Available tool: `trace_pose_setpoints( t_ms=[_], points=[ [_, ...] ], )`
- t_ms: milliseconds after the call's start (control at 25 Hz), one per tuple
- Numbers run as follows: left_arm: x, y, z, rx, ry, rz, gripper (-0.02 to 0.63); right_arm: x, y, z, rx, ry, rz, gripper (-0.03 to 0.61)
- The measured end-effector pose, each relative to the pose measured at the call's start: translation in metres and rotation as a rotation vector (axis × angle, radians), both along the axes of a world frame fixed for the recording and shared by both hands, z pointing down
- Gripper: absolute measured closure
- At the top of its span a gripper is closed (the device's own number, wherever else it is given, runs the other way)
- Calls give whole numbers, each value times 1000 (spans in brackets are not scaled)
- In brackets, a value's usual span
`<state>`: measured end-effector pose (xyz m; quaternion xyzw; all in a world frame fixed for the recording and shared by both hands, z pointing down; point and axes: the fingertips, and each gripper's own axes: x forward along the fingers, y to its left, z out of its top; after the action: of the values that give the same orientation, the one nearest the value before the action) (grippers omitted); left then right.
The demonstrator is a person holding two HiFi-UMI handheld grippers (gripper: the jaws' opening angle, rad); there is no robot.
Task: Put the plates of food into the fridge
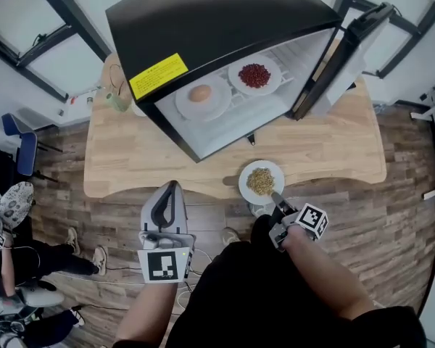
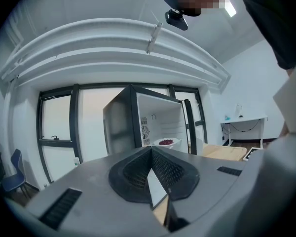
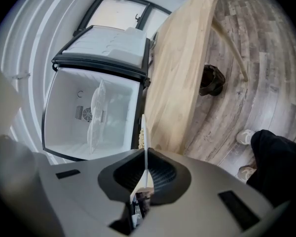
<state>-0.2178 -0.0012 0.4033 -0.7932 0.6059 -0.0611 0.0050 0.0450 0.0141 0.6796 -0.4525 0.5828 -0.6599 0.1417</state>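
In the head view, the fridge [image 1: 203,20] stands on the wooden table [image 1: 333,151] with its door [image 1: 348,56] swung open to the right. I count three plates. Two are already inside the fridge, side by side and face up: the plate with a round brown piece [image 1: 185,107] on the left and the plate of red food [image 1: 274,69] on the right. The third, the plate of yellow grains [image 1: 245,181], is at the front edge of the table. It is round and lies flat, so it has no long side. The right gripper [image 1: 275,198] is clamped on its near rim, and the plate reaches from the jaws toward the fridge. I cannot tell if it touches the wood. The left gripper [image 1: 172,188] is over the floor, just before the table and left of this plate, well apart from it.

In the left gripper view, the left gripper [image 2: 151,149] points at the fridge [image 2: 121,127]. Its jaws meet at the tips and hold nothing. The plate of red food [image 2: 166,142] shows inside.

In the right gripper view, the right gripper [image 3: 146,174] pinches the plate of yellow grains [image 3: 144,137]. The plate shows edge-on, as a thin white line running straight out from the jaws toward the fridge [image 3: 64,132]. The table [image 3: 182,73] runs beside it.
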Motion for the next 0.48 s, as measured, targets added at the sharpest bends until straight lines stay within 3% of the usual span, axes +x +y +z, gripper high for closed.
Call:
trace_pose_setpoints(
  t_ms=[480],
  points=[
    [4, -7, -2, 7, 13, -58, 609, -2, -51, -57, 119, 13, -89, 545]
  ],
)
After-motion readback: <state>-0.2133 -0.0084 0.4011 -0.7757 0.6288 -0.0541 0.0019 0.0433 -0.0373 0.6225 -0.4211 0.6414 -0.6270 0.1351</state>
